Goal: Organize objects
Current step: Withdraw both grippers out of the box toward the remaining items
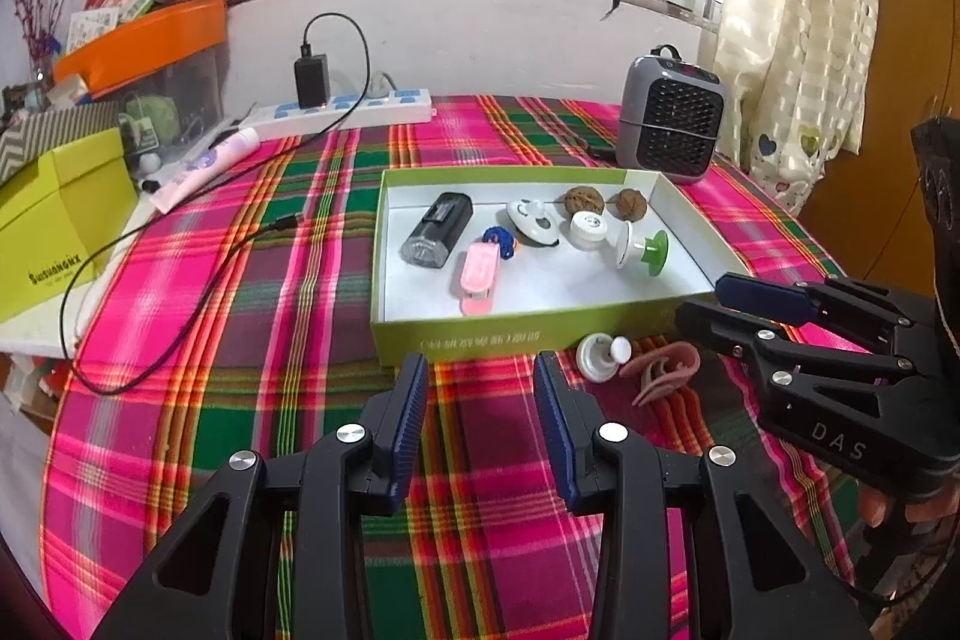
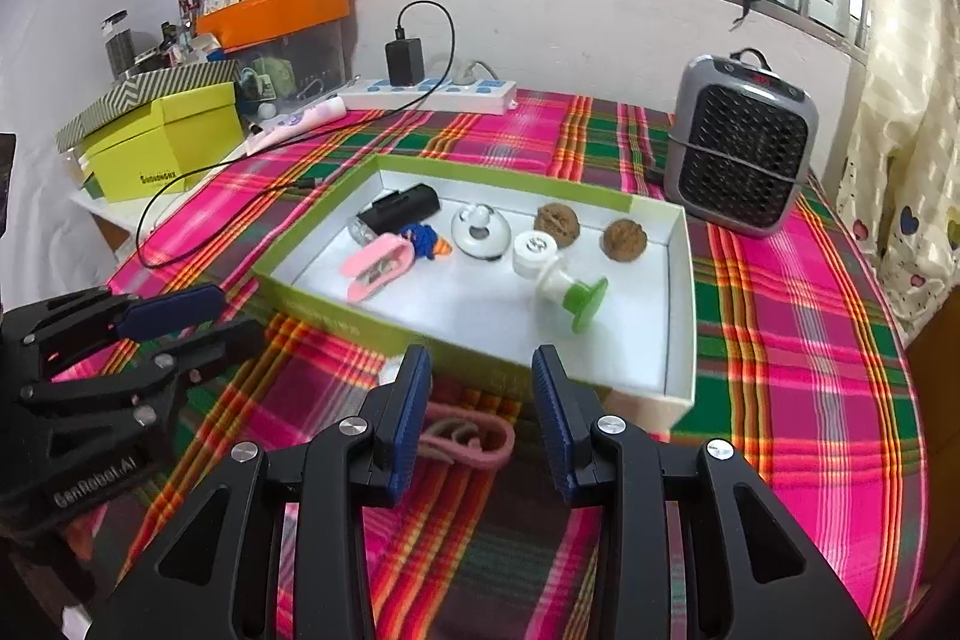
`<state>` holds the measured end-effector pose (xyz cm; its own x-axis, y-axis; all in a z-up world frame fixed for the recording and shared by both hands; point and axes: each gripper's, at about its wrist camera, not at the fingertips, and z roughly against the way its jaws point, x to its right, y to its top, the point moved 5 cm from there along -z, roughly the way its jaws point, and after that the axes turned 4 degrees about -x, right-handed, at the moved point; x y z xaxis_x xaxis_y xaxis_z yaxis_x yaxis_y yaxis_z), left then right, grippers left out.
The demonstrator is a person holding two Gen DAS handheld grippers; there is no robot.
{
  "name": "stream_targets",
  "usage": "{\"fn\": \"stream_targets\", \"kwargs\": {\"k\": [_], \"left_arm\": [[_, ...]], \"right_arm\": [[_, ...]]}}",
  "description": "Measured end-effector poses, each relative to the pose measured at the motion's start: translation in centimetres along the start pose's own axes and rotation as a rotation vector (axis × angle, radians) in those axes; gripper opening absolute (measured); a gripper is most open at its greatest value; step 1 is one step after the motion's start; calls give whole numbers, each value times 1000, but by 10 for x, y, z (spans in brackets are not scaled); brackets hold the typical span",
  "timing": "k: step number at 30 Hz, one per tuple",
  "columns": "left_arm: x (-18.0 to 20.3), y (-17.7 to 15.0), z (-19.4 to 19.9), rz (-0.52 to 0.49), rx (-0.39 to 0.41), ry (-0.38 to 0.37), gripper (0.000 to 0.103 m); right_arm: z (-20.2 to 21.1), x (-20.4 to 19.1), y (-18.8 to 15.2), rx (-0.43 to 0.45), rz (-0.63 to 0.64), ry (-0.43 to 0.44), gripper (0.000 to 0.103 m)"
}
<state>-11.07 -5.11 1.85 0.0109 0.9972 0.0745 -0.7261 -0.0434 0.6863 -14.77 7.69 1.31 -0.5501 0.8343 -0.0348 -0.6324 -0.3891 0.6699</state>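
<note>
Pink looped strap (image 2: 465, 439) — limp on plaid cloth (image 2: 780, 340); both grippers' fingers released.

Ahead of your left tool (image 1: 481, 388) lies a woven plaid cloth (image 1: 270, 340), matt and slightly rough. Its fingers (image 1: 414, 418) look like matt black plastic with ribbed blue pads and shiny metal pins. The green box (image 1: 480, 334) beyond them seems matt cardboard, white inside. In front of your right tool (image 2: 481, 382), the pink clip (image 2: 468, 439) looks like smooth plastic. The two walnuts (image 2: 558, 222) are rough and wrinkled.
</note>
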Motion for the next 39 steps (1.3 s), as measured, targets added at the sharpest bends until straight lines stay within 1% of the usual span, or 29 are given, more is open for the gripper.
{"fn": "stream_targets", "kwargs": {"k": [3, 6, 9, 11, 12, 14, 15, 20, 24, 30, 37, 39], "left_arm": [[-2, -6, -1, 18, -8, -10, 37], [-1, -13, -1, 17, -17, -15, 37], [-1, -16, -2, 24, -23, -30, 37], [0, -19, -3, 22, -33, -42, 38], [1, -20, -4, 19, -37, -44, 38], [2, -23, -5, 17, -42, -48, 38], [3, -23, -6, 18, -47, -51, 38], [5, -26, -8, 16, -56, -53, 38], [4, -23, -7, 17, -54, -53, 38], [2, -23, -9, 21, -57, -51, 38], [1, -24, -10, 27, -64, -54, 38], [1, -24, -11, 29, -67, -54, 38]], "right_arm": [[-2, 3, -5, -7, -8, -2, 37], [-3, 1, -10, -19, -4, 12, 37], [-6, 1, -16, -30, 7, 8, 37], [-9, 2, -18, -36, 4, 26, 37], [-10, 2, -19, -40, 4, 33, 38], [-12, -1, -20, -42, 17, 71, 47], [-14, -2, -20, -48, 25, 97, 48], [-19, -7, -26, -76, 58, 91, 48], [-18, -13, -29, -94, 84, 114, 48], [-12, -25, -36, -114, 146, 178, 48], [-18, -21, -30, -96, 184, 135, 48], [-21, -21, -28, -95, 195, 150, 48]]}}
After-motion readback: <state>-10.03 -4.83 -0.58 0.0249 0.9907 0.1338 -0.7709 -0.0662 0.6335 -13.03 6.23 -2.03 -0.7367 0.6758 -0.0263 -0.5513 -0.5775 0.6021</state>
